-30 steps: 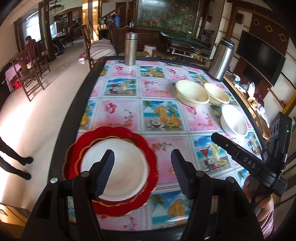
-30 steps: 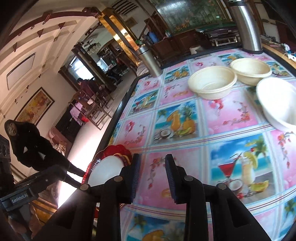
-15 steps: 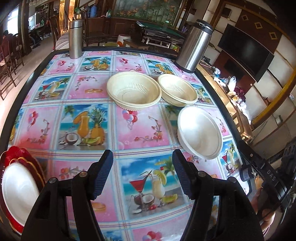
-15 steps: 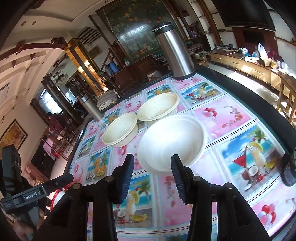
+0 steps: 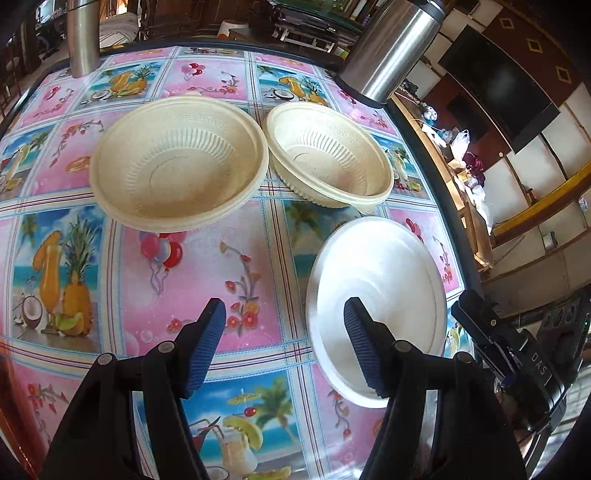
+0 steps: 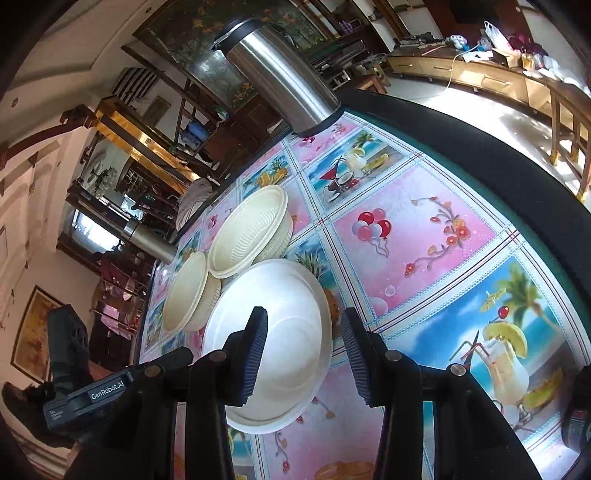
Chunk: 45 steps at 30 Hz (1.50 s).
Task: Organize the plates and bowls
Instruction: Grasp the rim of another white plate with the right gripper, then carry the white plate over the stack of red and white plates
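Bowls, three, upright on a worktop covered in a tropical-drink and balloon print cloth: two ribbed cream bowls side by side toward the far side, rims touching or nearly so, namely the larger cream bowl and the smaller cream bowl, plus one smooth white bowl nearer the cameras, close beside the smaller cream one. Left gripper: fingers parted and empty, above the cloth, its right finger overlapping the white bowl's near rim in view; contact cannot be told. Right gripper: fingers have just been opening, apart, straddling the white bowl's right rim without pressing on it. Steel flask at the far right edge; a second steel cylinder at the far left.
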Tool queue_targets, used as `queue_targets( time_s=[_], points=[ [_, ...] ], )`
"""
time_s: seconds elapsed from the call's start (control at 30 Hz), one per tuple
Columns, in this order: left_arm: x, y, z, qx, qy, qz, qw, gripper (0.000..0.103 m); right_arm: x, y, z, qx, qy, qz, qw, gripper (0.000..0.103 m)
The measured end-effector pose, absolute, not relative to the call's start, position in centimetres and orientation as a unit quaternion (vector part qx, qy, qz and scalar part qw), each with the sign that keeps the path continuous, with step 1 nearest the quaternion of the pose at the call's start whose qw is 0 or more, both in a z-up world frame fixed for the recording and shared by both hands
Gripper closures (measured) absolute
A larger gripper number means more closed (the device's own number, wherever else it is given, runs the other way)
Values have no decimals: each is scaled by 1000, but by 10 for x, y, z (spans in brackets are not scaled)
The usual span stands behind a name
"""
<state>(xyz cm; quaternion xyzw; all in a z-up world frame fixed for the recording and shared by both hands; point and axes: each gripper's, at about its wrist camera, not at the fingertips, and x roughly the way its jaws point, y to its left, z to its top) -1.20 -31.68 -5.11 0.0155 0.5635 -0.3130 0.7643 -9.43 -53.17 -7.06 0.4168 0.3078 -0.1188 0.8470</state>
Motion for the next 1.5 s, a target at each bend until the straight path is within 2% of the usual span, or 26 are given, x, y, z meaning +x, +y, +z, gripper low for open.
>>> queue_targets(
  time_s=[0.33, 0.5, 0.63, 0.7, 0.77, 0.8, 0.93, 1.0, 1.17, 1.5],
  points=[
    [-7, -335, -63, -1, 583, -327, 744, 38, -86, -542, -93, 463, 318, -101, 821, 61],
    [-9, -335, -60, -4, 580, -330, 745, 38, -82, -541, -100, 467, 328, -99, 816, 75],
    [-13, -338, -56, 9, 572, -327, 752, 38, -81, -539, -103, 466, 332, -102, 813, 83],
    [-13, -340, -57, 13, 571, -329, 752, 55, -81, -539, -104, 466, 333, -102, 813, 85],
    [-14, -342, -59, 21, 572, -326, 753, 62, -80, -538, -105, 464, 335, -102, 814, 87],
    [-13, -342, -61, 25, 572, -326, 752, 70, -80, -538, -106, 465, 335, -103, 813, 87],
    [-14, -343, -63, 33, 573, -324, 752, 80, -79, -539, -108, 468, 335, -102, 811, 88],
    [-15, -342, -62, 33, 569, -324, 755, 89, -80, -538, -108, 468, 335, -101, 812, 91],
    [-18, -340, -59, 38, 559, -325, 762, 97, -80, -537, -109, 465, 338, -102, 812, 96],
    [-23, -321, -57, 25, 565, -323, 759, 97, -83, -530, -102, 465, 334, -106, 813, 96]
  ],
)
